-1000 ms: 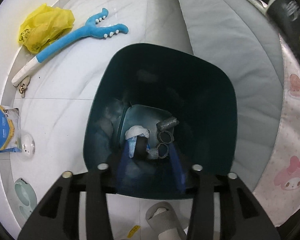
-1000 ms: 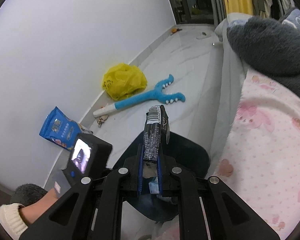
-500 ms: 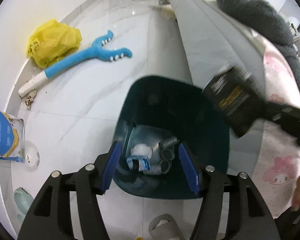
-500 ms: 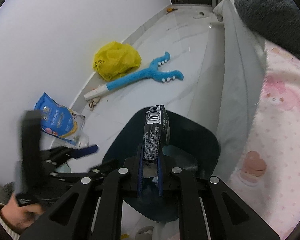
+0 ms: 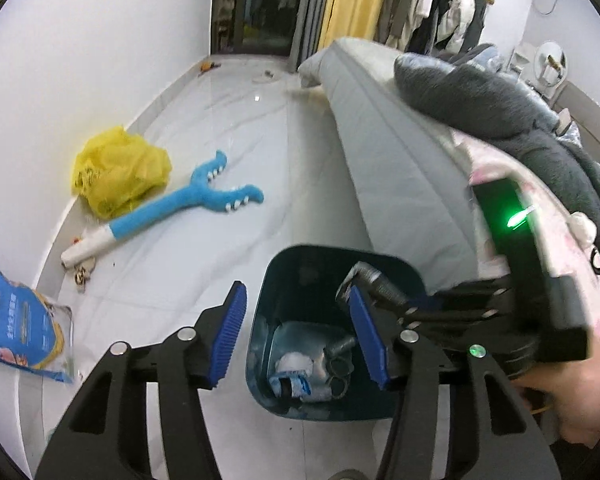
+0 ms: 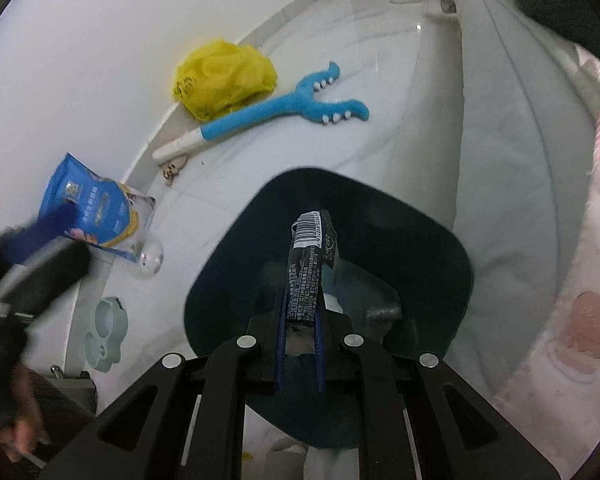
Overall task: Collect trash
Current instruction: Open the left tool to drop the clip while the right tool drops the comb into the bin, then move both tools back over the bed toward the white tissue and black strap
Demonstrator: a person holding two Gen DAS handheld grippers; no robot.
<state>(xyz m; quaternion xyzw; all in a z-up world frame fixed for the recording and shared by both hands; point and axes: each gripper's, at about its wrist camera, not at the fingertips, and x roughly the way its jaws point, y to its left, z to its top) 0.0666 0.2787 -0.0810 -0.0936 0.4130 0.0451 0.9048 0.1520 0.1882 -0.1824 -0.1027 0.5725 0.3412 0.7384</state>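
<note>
A dark teal trash bin (image 5: 396, 270) (image 6: 456, 256) stands on the white floor beside the bed, with several pieces of trash in its bottom. My right gripper (image 6: 300, 308) is shut on a black snack wrapper (image 6: 308, 264) and holds it upright over the bin's opening. In the left wrist view that wrapper (image 5: 374, 280) shows above the bin. My left gripper (image 5: 296, 330) is open and empty, raised above the bin's near left side. A yellow plastic bag (image 5: 120, 172) (image 6: 220, 76) and a blue snack bag (image 5: 12, 328) (image 6: 88, 208) lie by the wall.
A blue plush back-scratcher toy (image 5: 188, 208) (image 6: 284, 108) lies on the floor. The grey mattress (image 5: 400, 168) and pink bedding (image 6: 580, 280) bound the right side. A pale green dish (image 6: 104, 336) and a clear cup (image 6: 150, 256) sit near the wall.
My left gripper has risen out of the bin and tilted up toward the room. My right gripper has carried the wrapper forward and down over the bin's opening.
</note>
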